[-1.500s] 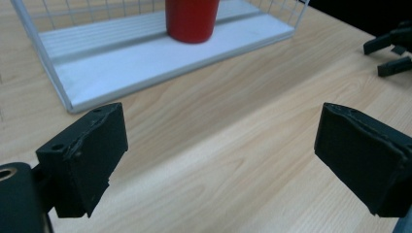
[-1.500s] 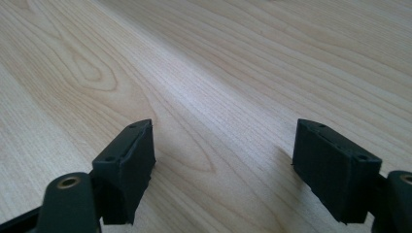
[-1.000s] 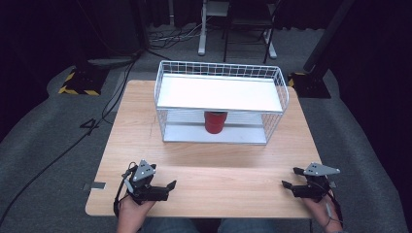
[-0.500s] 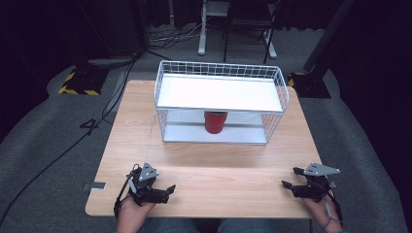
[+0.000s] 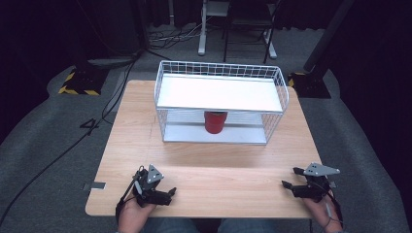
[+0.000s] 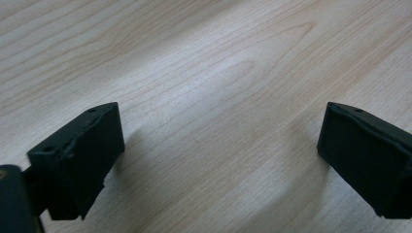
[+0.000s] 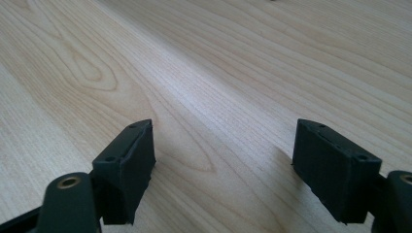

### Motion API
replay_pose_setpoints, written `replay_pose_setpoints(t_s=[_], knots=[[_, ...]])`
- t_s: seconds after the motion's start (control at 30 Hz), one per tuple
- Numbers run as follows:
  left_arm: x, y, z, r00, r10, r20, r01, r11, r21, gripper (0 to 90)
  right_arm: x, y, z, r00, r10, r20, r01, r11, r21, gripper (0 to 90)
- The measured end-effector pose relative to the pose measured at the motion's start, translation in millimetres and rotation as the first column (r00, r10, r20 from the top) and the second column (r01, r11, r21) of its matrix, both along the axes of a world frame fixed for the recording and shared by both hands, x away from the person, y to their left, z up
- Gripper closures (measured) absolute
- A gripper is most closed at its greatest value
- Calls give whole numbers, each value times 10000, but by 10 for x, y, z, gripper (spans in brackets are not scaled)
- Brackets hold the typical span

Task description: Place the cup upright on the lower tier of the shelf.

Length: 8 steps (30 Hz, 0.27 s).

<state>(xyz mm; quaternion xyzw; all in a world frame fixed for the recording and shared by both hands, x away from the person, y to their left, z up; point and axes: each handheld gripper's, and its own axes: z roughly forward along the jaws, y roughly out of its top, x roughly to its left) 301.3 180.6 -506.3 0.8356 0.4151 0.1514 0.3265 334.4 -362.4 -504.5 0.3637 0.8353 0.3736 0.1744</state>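
My left gripper (image 5: pixel 170 193) lies low over the wooden table (image 5: pixel 209 162) near its front left corner, held by a hand. Its jaws have just been opening and stand wide apart in the left gripper view (image 6: pixel 218 145), with bare wood between them. My right gripper (image 5: pixel 287 185) rests near the front right corner, open too, with nothing between its fingers (image 7: pixel 223 155). A red cup (image 5: pixel 215 121) stands upright on the lower shelf of a white wire rack (image 5: pixel 221 92) at the back middle of the table, well away from both grippers.
The rack has a white upper shelf (image 5: pixel 218 94) directly above the cup. Bare wood stretches between the rack and the grippers. Beyond the table are grey carpet, cables (image 5: pixel 58 155) and dark stands.
The left gripper has sunk slightly toward the tabletop and its jaws have spread wider. The right gripper, the cup and the rack have not moved.
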Motion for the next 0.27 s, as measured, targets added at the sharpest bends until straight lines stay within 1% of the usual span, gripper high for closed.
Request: replay_pose_setpoints(t_s=[0.07,0.27], knots=[[9,-2,-3,10000,47,-61,-47,10000,4,8,-1,1,0,10000,-2,14,2,10000,-2,236],[9,-3,-5,10000,45,-54,-45,10000,-2,7,-7,-1,-1,10000,19,-7,-19,10000,11,236]])
